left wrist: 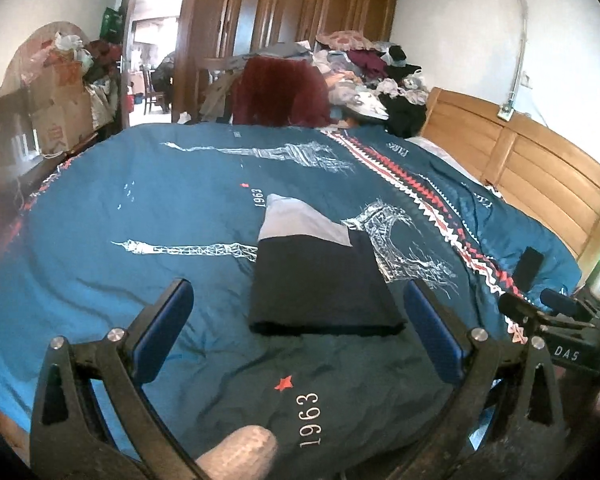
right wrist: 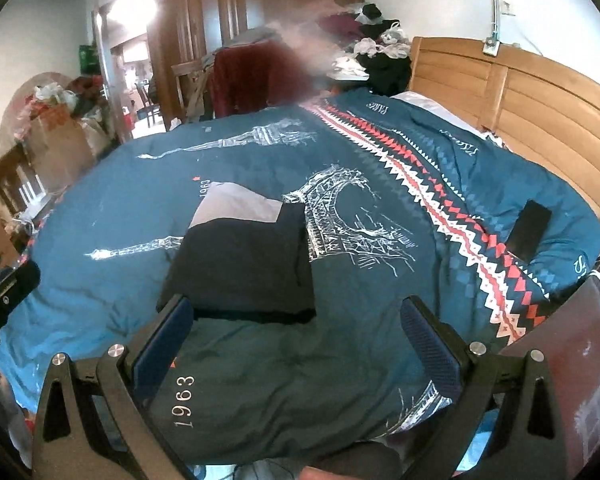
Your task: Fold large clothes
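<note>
Left gripper point(left wrist: 298, 294): jaws wide apart, nothing between them, hovering over the near part of the bed. Blue pads point(left wrist: 165, 332) clear of any cloth.

Right gripper point(right wrist: 298, 312): also spread wide, empty. Its left finger tip overlaps the near left corner of the folded garment point(right wrist: 244, 268) in the right wrist view; cannot tell if it touches or just sits above it.

Folded garment point(left wrist: 320, 284): dark navy rectangle, lying flat on the bedspread point(left wrist: 140, 208), just beyond the left gripper's fingertips and roughly centred between them. From the right gripper it sits ahead and to the left. A pale grey panel point(left wrist: 300, 220) sticks out from under its far edge. Near edge looks straight, stack looks neat.

Bedspread: teal, white tower prints, "1963" text, red and white zigzag band point(left wrist: 440, 216) running to the right of the garment.

Further right on the bedspread: flat black object point(right wrist: 528, 228), well apart from the garment; cannot tell what it is.

Far side: heap of clothes point(left wrist: 364, 76) past the bed's far edge, wooden headboard point(left wrist: 532, 168) on the right, wooden wardrobe point(left wrist: 292, 4) at the back, cardboard boxes point(left wrist: 56, 108) far left.
</note>
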{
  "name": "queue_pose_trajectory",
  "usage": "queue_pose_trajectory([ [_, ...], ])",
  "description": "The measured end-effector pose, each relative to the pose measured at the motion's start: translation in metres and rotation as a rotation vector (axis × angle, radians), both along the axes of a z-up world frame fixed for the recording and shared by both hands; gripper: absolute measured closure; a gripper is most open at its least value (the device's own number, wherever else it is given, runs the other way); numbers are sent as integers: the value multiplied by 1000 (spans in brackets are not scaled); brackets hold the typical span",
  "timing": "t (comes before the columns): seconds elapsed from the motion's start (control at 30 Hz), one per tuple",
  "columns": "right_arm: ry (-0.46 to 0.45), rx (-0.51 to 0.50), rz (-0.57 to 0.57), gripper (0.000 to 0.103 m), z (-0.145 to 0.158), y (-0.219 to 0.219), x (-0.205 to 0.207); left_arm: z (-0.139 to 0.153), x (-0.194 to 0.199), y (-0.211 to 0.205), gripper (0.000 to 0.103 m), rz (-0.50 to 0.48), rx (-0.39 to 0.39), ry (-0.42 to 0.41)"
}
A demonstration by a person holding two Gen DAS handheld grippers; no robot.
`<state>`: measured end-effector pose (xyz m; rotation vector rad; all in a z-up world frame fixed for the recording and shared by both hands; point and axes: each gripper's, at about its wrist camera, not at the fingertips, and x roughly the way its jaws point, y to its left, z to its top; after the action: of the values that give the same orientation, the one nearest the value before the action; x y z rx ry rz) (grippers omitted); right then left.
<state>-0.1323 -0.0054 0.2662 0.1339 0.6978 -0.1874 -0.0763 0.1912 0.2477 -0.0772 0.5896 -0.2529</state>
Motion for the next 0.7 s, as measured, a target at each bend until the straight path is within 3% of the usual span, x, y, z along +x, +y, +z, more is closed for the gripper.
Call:
queue_pose_trajectory([
  [0.7, 14, 19, -10, 0, -2, -10, -4, 7, -11, -17, 0, -37, 39, -24],
])
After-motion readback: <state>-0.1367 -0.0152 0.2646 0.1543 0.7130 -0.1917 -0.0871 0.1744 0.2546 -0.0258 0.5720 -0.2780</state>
